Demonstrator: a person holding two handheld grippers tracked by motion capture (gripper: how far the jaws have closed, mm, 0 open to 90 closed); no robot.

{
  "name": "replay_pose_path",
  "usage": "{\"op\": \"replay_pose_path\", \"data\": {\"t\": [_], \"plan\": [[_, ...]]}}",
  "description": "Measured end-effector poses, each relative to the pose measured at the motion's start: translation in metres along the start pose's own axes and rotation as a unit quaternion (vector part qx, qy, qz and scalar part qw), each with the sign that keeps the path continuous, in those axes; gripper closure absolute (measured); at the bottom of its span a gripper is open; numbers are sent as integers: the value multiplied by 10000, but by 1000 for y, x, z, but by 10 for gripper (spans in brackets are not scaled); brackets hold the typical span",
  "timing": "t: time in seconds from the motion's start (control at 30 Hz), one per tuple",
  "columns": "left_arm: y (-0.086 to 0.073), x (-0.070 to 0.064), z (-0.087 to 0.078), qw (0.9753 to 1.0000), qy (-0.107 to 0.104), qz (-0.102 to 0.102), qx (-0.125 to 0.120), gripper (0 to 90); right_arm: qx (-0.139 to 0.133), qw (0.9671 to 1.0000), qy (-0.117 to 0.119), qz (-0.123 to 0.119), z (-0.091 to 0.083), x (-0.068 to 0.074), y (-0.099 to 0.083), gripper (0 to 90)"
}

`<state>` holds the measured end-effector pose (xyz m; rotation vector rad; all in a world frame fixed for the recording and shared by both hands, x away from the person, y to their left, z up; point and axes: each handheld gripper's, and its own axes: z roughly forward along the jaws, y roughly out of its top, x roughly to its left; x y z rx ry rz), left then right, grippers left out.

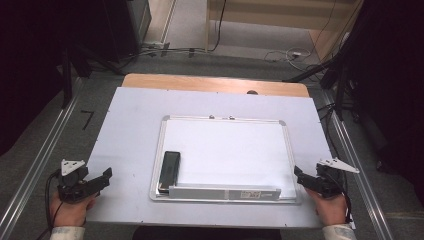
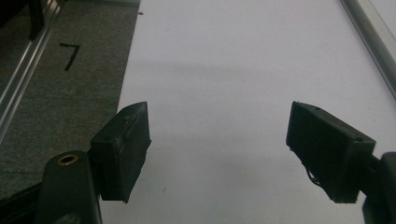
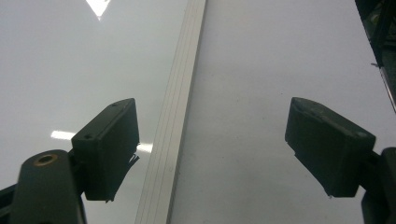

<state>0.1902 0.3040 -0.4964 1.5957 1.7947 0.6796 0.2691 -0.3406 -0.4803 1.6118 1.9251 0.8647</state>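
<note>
"7" marked on grey floor (image 2: 70, 55)

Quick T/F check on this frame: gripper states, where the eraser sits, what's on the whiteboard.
1. Both grippers are open and hold nothing. True: the left gripper and the right gripper each show jaws spread wide apart with nothing between them.
2. The black eraser lies on the whiteboard, near its left edge. True.
3. The left gripper is gripping the eraser. False: in the high view it sits on the table's white cover, left of the whiteboard and apart from the eraser.
4. The whiteboard's writing surface is covered in marker writing. False: it looks blank.
5. The right gripper view looks onto the whiteboard's metal frame. True.
</note>
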Motion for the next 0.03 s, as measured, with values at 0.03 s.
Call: {"op": "replay_pose_path", "data": {"t": [0.03], "plan": [[0, 1, 0, 10000, -12, -18, -23, 221, 3, 10000, -7, -2, 0, 0, 0, 162]]}}
